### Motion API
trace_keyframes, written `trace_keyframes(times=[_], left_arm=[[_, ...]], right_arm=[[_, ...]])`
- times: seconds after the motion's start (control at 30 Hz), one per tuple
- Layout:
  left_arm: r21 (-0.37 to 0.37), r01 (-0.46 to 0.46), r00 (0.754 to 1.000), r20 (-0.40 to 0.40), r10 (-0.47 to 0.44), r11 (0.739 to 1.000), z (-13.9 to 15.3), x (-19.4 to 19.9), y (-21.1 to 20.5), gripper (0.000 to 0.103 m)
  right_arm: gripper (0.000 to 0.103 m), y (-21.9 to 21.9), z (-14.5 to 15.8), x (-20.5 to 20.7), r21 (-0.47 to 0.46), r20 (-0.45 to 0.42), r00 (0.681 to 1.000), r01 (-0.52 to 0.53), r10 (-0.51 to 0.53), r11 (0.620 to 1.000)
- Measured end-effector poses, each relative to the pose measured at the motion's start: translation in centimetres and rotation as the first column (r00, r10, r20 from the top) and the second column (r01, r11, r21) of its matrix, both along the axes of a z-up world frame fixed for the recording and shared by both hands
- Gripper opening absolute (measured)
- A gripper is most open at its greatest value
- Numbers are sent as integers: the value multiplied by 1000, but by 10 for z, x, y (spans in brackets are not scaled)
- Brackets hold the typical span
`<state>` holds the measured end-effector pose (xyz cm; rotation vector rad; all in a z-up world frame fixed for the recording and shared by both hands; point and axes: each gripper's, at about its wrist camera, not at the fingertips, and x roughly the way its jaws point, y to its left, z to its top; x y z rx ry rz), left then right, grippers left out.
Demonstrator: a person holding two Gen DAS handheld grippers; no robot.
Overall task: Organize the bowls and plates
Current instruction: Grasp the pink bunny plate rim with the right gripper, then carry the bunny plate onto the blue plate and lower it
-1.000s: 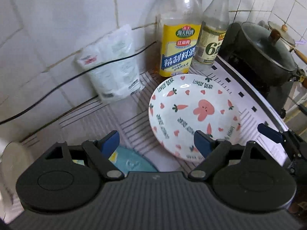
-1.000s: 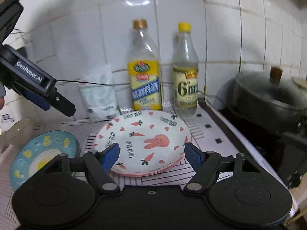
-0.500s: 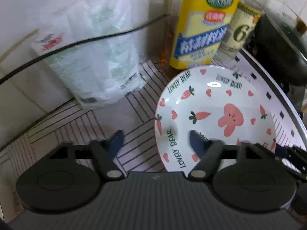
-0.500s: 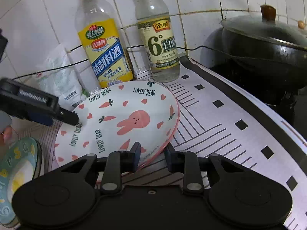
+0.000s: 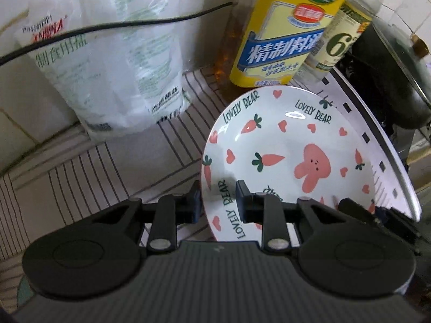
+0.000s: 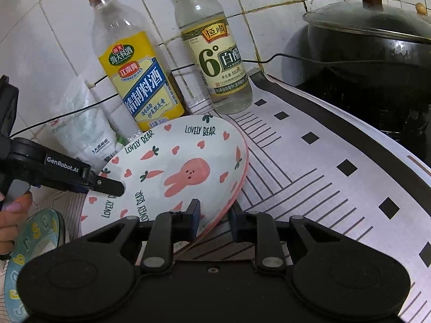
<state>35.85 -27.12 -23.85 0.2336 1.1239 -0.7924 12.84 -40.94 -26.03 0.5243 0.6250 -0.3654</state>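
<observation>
Both grippers are closing on the plate [image 5: 291, 161] rim, opposite sides. Left gripper [image 5: 216, 202]: jaws straddling the rim, one pad under, one inside; contact hard to confirm, looking pinched. Right gripper [image 6: 214, 222]: jaws closing on the near rim, pink edge between the pads. Plate is sitting on the striped mat [image 6: 336, 172], tilting slightly, in front of two bottles [image 6: 134, 80] and a bag [image 5: 107, 62]. Its near edge is hiding behind the gripper bodies. Blue plate [image 6: 29, 255] is showing cut off at left. Pot [image 6: 377, 53] is partly out of frame.
</observation>
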Motion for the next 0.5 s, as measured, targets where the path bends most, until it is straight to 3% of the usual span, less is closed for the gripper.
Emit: trace_keyframes(times=[0.27,0.5], left_arm=[[1,73,996,47,-73,997,26,-17,23,24],[-8,50,998,36,-50,999,51,-38,52,24]], right_arm=[[26,11,20,-10,-9,16,997,-75,75,997],[26,23,48,-23,-17,44,992,-115,116,993]])
